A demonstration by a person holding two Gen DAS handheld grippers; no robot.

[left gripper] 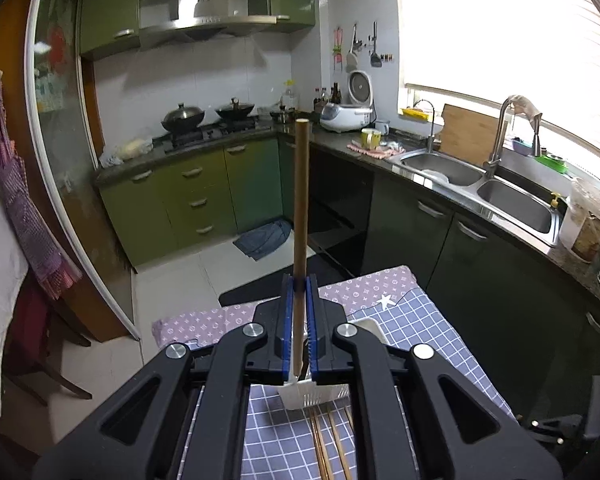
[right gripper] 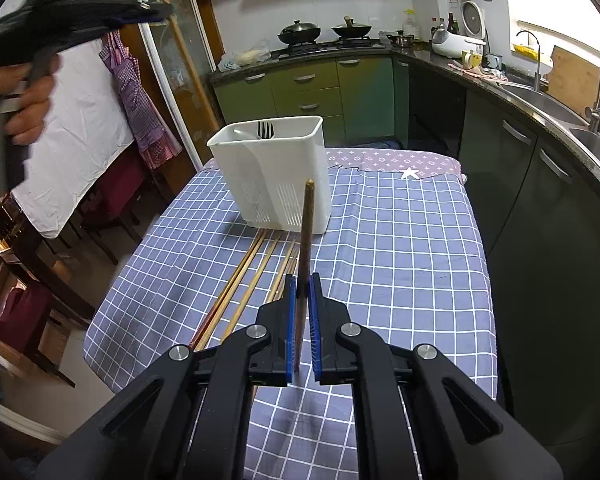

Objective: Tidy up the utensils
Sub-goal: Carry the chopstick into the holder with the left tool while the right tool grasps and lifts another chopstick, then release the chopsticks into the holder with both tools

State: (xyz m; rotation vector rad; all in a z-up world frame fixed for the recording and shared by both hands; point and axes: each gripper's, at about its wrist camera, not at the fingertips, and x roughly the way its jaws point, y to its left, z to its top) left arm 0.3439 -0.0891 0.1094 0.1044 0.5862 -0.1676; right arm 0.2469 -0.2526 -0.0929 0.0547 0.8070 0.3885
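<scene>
My left gripper (left gripper: 300, 282) is shut on a brown chopstick (left gripper: 301, 200) that sticks up past its blue pads, high above the table. Below it the white utensil holder (left gripper: 316, 396) shows partly between the arms. In the right wrist view my right gripper (right gripper: 303, 280) is shut on a darker chopstick (right gripper: 305, 232) pointing toward the white utensil holder (right gripper: 276, 172), which has a black fork (right gripper: 265, 129) in it. Several loose chopsticks (right gripper: 244, 280) lie on the checked cloth in front of the holder. The left gripper (right gripper: 158, 14) appears blurred at upper left, held by a hand (right gripper: 24, 108).
The blue checked tablecloth (right gripper: 400, 248) covers a small table with edges on all sides. Dark cabinets and a counter with a double sink (left gripper: 512, 200) run along the right. A stove with woks (left gripper: 208, 114) stands at the back. Chairs and an apron (right gripper: 140, 92) are at left.
</scene>
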